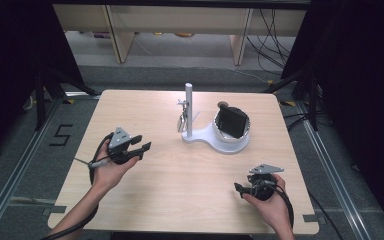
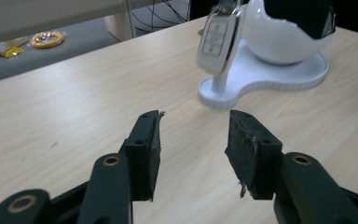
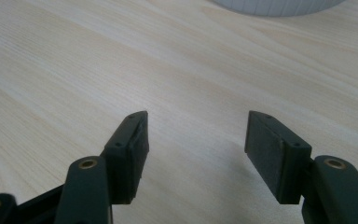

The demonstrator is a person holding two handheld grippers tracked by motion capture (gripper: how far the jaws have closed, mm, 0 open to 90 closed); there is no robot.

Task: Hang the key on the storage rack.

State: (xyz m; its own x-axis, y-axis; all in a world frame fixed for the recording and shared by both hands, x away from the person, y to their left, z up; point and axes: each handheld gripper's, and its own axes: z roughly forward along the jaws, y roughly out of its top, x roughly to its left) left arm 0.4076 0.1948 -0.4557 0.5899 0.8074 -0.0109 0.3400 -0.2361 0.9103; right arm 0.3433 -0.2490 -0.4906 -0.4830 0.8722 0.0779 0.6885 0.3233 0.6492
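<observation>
Left gripper view: key fob (image 2: 217, 39) buttons legible; both grippers' jaws apart, empty.

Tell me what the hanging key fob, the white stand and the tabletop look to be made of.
Key fob: probably plastic with a silvery, shiny shell, judging by the glints and the moulded buttons.
White stand: likely glossy moulded plastic; smooth, with soft highlights on its rounded cup.
Tabletop: pale wood or a wood-look laminate, matt, with fine grain lines; the pictures cannot settle which.
</observation>
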